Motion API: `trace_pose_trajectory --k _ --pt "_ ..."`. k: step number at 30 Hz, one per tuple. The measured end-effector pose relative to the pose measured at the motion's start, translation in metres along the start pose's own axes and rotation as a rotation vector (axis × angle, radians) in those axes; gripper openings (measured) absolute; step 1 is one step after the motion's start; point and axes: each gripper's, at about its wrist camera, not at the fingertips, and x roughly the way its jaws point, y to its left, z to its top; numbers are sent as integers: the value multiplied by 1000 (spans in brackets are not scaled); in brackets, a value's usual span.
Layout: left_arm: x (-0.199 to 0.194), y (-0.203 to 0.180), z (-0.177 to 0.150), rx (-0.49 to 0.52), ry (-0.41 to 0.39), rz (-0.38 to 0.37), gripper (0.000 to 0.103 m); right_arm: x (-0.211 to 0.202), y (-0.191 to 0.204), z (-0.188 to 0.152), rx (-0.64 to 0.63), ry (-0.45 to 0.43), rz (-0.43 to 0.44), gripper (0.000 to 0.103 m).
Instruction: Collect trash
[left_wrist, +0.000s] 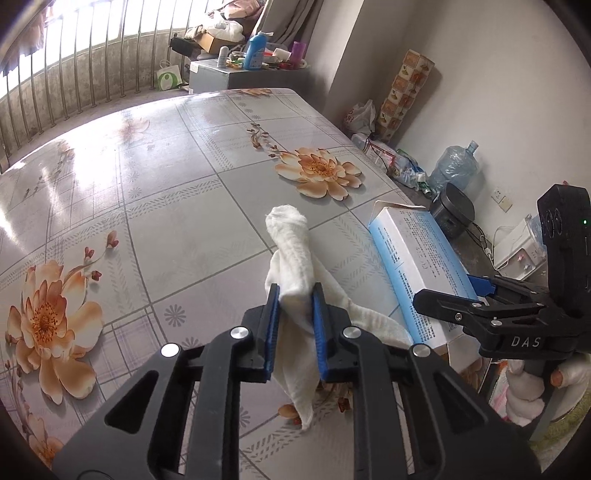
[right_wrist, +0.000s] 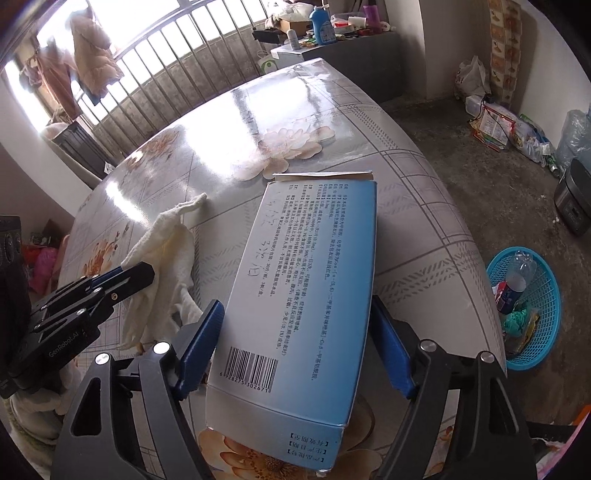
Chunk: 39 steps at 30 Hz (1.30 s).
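Observation:
My left gripper (left_wrist: 295, 291) is shut on a crumpled white cloth (left_wrist: 291, 240), whose loose ends hang below the blue pads onto the flowered table (left_wrist: 166, 166). The right wrist view shows the same cloth (right_wrist: 162, 251) beside the left gripper (right_wrist: 136, 271). A blue and white cardboard box (right_wrist: 314, 240) lies flat near the table's right edge. My right gripper (right_wrist: 297, 301) straddles it, both blue pads against its long sides. In the left wrist view the box (left_wrist: 410, 254) lies right of the cloth, with the right gripper (left_wrist: 447, 291) on it.
On the floor to the right of the table stands a blue mesh basket (right_wrist: 546, 325) holding a plastic bottle and wrappers. A dark rice cooker (left_wrist: 452, 214), a large water jug (left_wrist: 456, 166) and bags line the wall. A railing runs behind the table.

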Motion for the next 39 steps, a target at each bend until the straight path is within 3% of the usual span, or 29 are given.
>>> trace_pose_trajectory --k 4,11,14,15,17,19,27,33,39 --pt "-23 -4 -11 20 17 -44 7 -15 6 -18 -69 27 18 76" --pt "-40 -5 -38 37 55 -11 8 -27 3 -33 -88 36 -15 79" --pt "-36 -1 -41 4 67 -8 19 -23 -3 -30 -36 37 -23 80" --pt "-35 0 -41 -3 66 -9 30 -22 -3 -30 -27 35 -25 80" --pt "-33 -1 -42 -4 65 -5 40 -23 -2 -28 -20 26 -29 81" --pt "-28 -2 -41 -1 74 -3 46 -23 -1 -28 -6 14 -31 81" --pt "-8 -6 -36 7 86 33 57 -16 7 -30 -40 27 -70 83" --pt "-2 -9 -29 14 69 65 57 -14 10 -32 -69 27 -91 83" --pt "-2 3 -24 -32 57 63 37 -16 5 -32 -41 17 -57 83"
